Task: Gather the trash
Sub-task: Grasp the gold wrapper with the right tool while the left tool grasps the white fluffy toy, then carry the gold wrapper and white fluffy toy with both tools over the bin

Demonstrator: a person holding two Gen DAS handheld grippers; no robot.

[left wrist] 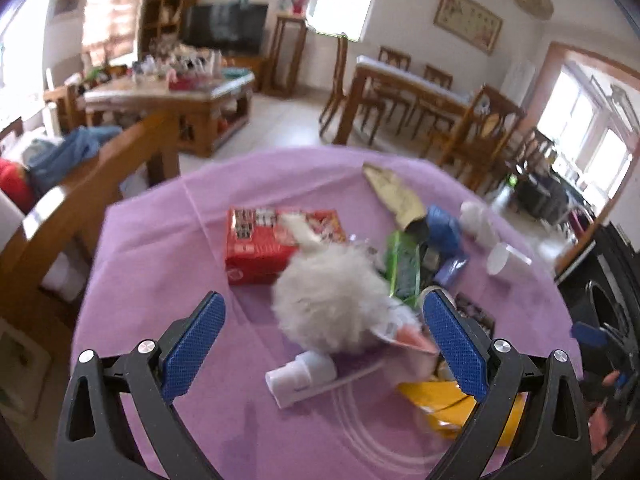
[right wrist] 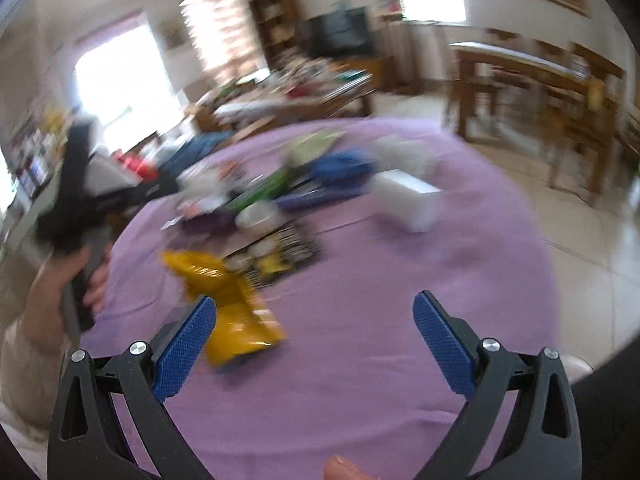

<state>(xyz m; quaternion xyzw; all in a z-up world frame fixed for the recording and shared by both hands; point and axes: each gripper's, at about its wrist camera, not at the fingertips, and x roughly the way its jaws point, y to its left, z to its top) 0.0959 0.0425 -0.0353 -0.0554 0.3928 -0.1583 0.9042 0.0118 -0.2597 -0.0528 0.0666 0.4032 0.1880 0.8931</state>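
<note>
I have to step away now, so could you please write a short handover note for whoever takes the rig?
Left gripper: open, empty, hovering over the fluffy white ball.
Right gripper: open, empty, above the purple tablecloth, with the yellow wrapper beside its left finger.
Trash lies on the cloth: red box, green wrapper, white cup, white bottle.
Done: nothing visibly collected.
Left: pick up every piece; no bin is in view.

Both wrist views look forward, close above the purple table (left wrist: 168, 264) (shared); right view is blurred.
</note>
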